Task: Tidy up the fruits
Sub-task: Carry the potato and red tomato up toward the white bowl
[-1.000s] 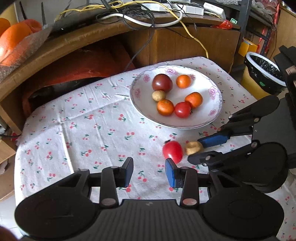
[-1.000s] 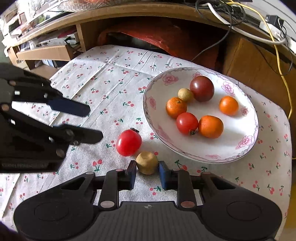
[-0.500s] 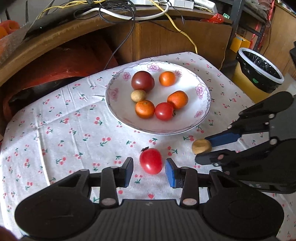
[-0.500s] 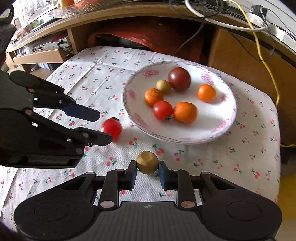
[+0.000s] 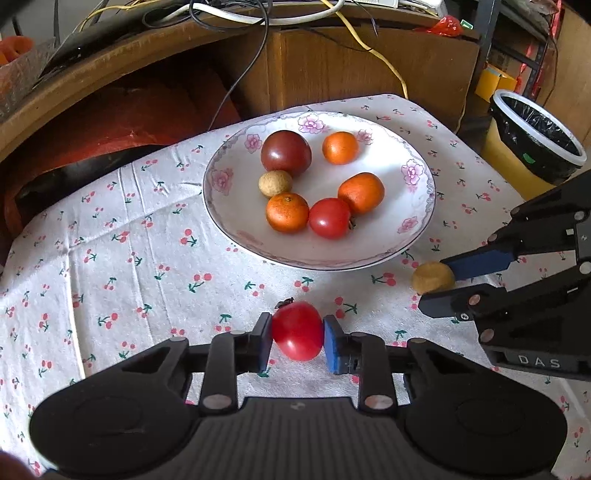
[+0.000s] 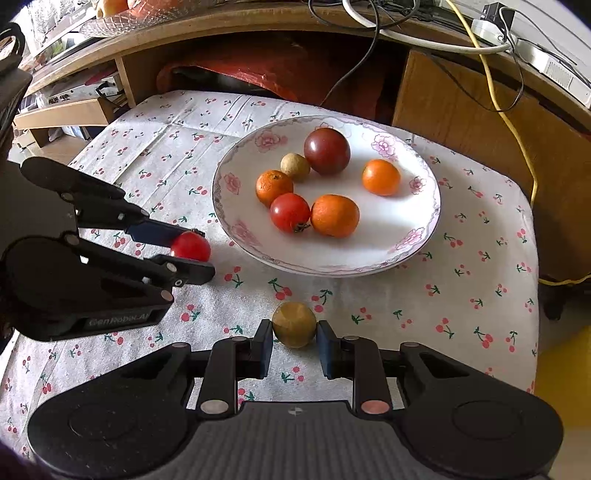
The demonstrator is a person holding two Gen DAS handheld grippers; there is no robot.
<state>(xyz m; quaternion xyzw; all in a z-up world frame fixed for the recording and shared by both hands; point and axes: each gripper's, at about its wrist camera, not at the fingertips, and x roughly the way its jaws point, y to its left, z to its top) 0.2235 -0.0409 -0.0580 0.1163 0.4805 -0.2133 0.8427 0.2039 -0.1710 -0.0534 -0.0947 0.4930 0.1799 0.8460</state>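
My left gripper (image 5: 297,338) is shut on a red tomato (image 5: 297,329), just in front of the flowered white plate (image 5: 236,221). My right gripper (image 6: 294,341) is shut on a small tan round fruit (image 6: 294,324), held above the cherry-print cloth. Each gripper shows in the other's view: the right one (image 5: 437,282) with the tan fruit (image 5: 432,277), the left one (image 6: 192,251) with the tomato (image 6: 190,246). On the plate (image 6: 424,229) lie a dark red tomato (image 6: 327,150), three oranges, a red tomato (image 6: 290,212) and a tan fruit (image 6: 294,167).
The cherry-print cloth (image 5: 122,258) covers a small table. Behind it stand a wooden desk with cables (image 5: 258,14) and a red object underneath (image 5: 122,110). A bin with a black liner (image 5: 535,144) is at the right. A low wooden shelf (image 6: 66,110) is at the left.
My left gripper moved up to the red tomato and shut on it. My right gripper, shut on the tan fruit, lifted it off the cloth and drew back from the plate's front edge.
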